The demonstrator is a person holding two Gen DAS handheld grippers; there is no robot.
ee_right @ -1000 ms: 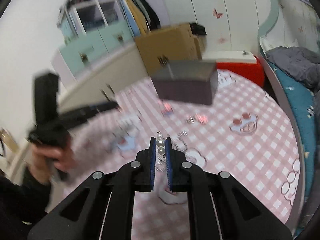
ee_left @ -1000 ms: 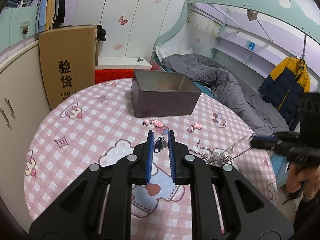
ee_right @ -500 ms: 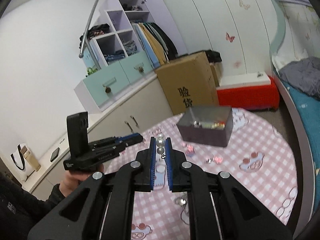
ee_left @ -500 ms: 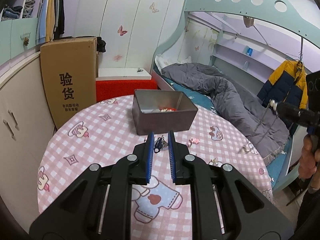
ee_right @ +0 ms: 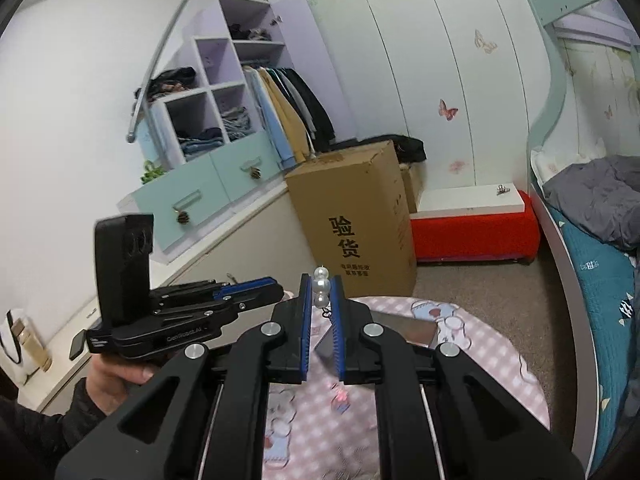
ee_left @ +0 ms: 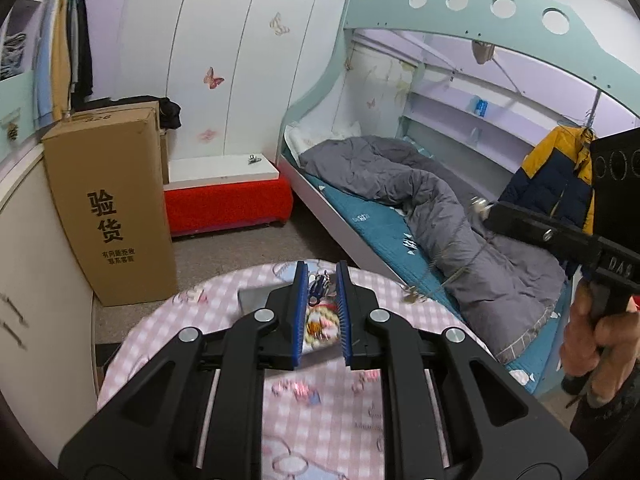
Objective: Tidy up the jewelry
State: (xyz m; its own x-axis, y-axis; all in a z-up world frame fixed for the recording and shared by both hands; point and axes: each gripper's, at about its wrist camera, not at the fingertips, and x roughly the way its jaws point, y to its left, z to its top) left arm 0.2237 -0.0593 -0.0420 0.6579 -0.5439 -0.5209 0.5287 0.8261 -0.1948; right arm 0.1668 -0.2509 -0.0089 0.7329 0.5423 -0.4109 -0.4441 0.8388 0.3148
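Note:
My left gripper [ee_left: 320, 276] is shut on a small dark blue trinket [ee_left: 318, 286], high above the grey jewelry box [ee_left: 252, 298], whose colourful contents show blurred between the fingers. My right gripper [ee_right: 321, 286] is shut on a string of white pearls [ee_right: 321, 274]. In the left wrist view the right gripper [ee_left: 486, 210] hangs at the right with a thin silver chain [ee_left: 452, 268] dangling from it down to a pendant. The right wrist view shows the left gripper [ee_right: 276, 286] close beside on the left and the box [ee_right: 400, 326] just below.
The round table's pink checked cloth [ee_left: 320, 432] carries a few small pink pieces [ee_left: 298, 388]. A tall cardboard carton [ee_left: 112, 208], a red bench [ee_left: 228, 204] and a bunk bed with a grey quilt [ee_left: 400, 184] stand beyond. A hand [ee_right: 116, 376] holds the left tool.
Both grippers have risen well off the table and moved toward the box, each still shut on its piece. The chain has come off the cloth and hangs free.

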